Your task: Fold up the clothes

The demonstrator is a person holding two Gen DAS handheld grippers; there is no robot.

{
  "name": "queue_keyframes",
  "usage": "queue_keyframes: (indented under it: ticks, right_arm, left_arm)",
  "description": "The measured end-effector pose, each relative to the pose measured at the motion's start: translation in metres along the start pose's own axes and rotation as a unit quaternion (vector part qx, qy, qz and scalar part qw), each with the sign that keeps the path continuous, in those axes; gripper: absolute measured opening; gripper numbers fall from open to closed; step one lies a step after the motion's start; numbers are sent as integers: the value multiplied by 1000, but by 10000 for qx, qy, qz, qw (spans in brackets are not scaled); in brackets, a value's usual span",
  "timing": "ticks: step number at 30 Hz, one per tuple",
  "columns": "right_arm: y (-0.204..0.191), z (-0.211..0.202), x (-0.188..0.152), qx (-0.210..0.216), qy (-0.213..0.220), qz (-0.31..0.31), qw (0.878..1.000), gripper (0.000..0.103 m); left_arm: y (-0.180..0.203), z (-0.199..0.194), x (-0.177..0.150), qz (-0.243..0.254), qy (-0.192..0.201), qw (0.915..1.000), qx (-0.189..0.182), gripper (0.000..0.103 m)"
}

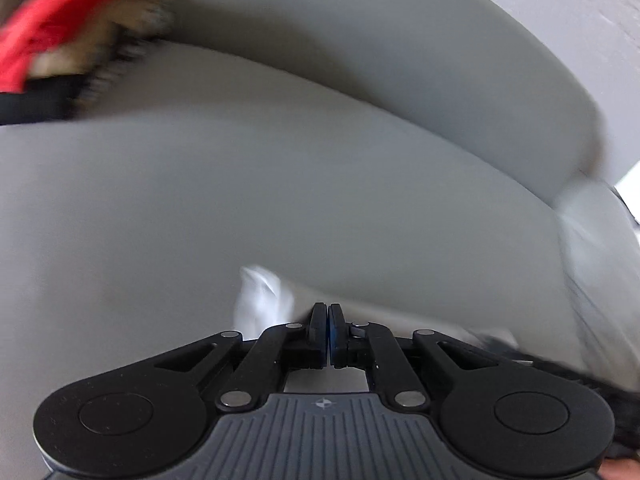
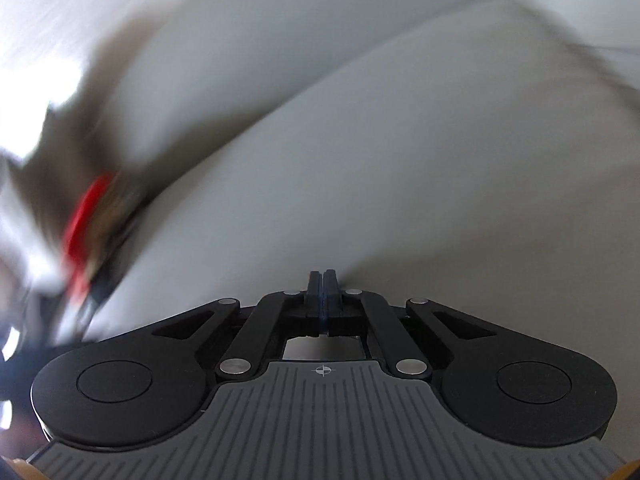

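Two black hand-held grippers, one per view: left hand-held gripper point(image 1: 328, 312), right hand-held gripper point(image 2: 323, 278). One pale grey cloth point(image 1: 280, 184) (blurred), one red-and-black blurred bundle point(image 1: 52, 40).

Grey sofa seat point(image 1: 280, 184), broad and smooth, blurred by motion. Along its far edge, a grey back cushion point(image 1: 380, 52). At the far left corner, a blurred pile of clothes point(image 1: 60, 48): red, tan and black, lying on the seat against the cushion. Near the front edge, a white cloth point(image 1: 260, 300). Same seat point(image 2: 400, 180) and pile point(image 2: 86, 236) in the right view, blurred.
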State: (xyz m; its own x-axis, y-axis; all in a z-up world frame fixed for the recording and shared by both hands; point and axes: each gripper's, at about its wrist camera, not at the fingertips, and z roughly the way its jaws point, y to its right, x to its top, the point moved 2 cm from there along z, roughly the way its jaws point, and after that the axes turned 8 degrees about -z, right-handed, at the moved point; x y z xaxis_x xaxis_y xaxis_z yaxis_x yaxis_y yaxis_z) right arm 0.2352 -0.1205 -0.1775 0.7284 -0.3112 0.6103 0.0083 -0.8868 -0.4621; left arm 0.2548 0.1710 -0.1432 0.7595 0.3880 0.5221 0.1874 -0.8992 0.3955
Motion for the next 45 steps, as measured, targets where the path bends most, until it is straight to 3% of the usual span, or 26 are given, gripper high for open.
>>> queue_keyframes:
  ticks: [3,4,6,8,10,12,14,17,21,23,26,27,29,31,34,39,45]
  right_arm:
    - [16,-24,9,-476,238,209,9984,1]
    - [18,-34,10,-522,231,189,9982,11]
    - [22,-57,10,-550,219,209,9980,11]
    - [17,-77,8,-338,146,128,9992,11]
    - [-1,-97,-5,-174,-30,-226,9996,11]
    - [-15,-118,-19,87,-159,-629,9979,11]
    - [-32,-133,-35,342,-310,-886,9950,13]
    - [-58,-147,-67,776,-699,-1303,9860,14]
    - [-78,-150,-107,726,-1233,-1995,9694,14]
    - [-73,-159,-119,660,-1435,-2038,9662,11]
    - [-55,-183,-121,752,-1571,-1745,9691,11]
    - [-46,-193,-118,684,-1527,-1572,9733,11]
    - [-26,-213,-112,527,-1417,-1214,9810,22]
    - [-9,-232,-101,366,-1080,-946,9890,30]
    - [13,-263,-89,219,-466,-626,9967,32]
    - [43,-291,-69,-121,312,-363,9988,41]
    - [58,-289,-67,-82,416,-77,9991,42]
  left_arm:
    - [-7,-14,1,-339,399,9981,310,5]
    - [-7,-23,1,-384,562,9965,480,5]
    - [-8,-46,0,-447,802,9933,704,5]
    - [-8,-72,-4,-504,874,9930,621,6]
    - [3,-95,-16,-383,748,9949,557,13]
    - [21,-109,-32,-60,525,9969,588,28]
    - [34,-123,-57,270,348,9977,523,32]
    - [50,-136,-99,665,188,9966,447,32]
    - [54,-127,-141,1052,-174,9920,672,28]
    - [49,-122,-155,1133,-393,9895,811,28]
    - [48,-133,-170,1320,-363,9858,970,29]
    - [48,-137,-172,1346,-408,9849,1010,29]
    - [50,-142,-175,1385,-538,9828,1101,29]
    - [54,-150,-179,1391,-592,9829,1051,29]
    - [62,-161,-180,1391,-610,9846,870,30]
    - [80,-172,-179,1483,-384,9854,742,37]
    - [89,-169,-181,1543,-347,9840,825,38]
